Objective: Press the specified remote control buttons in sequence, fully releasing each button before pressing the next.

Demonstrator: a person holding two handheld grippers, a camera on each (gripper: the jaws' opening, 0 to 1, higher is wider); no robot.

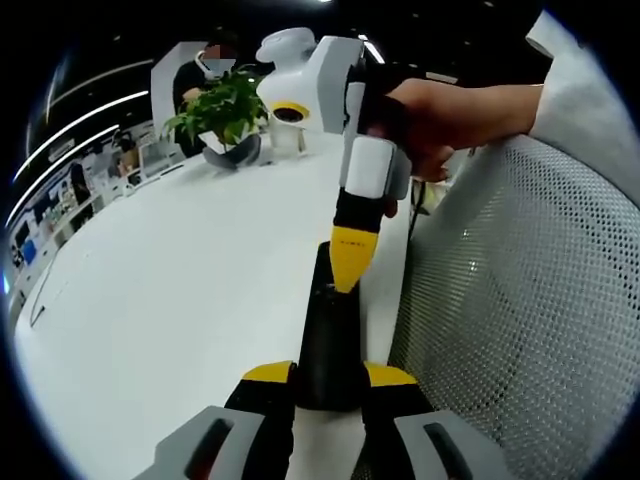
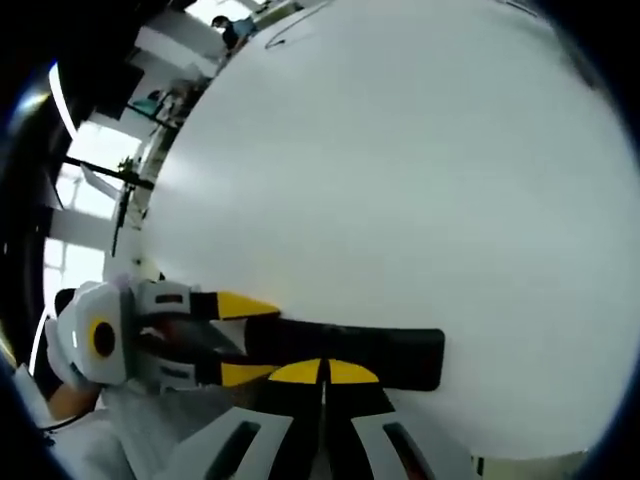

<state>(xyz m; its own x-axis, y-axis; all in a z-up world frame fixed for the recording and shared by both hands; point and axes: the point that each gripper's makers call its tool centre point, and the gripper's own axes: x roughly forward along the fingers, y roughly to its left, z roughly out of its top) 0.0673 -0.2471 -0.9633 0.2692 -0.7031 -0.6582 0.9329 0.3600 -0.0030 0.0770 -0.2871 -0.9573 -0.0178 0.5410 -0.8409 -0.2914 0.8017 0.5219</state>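
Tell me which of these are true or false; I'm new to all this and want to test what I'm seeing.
1. The remote control is black. True.
2. The left gripper has its jaws clamped on the near end of the remote. True.
3. The right gripper hangs far from the remote. False: its closed yellow tip points down onto the remote's top face.
4. The table is dark wood. False: it is white.
5. A potted plant stands at the far end of the table. True.
6. A red cloth lies beside the remote. False: a white mesh chair back is next to the table.
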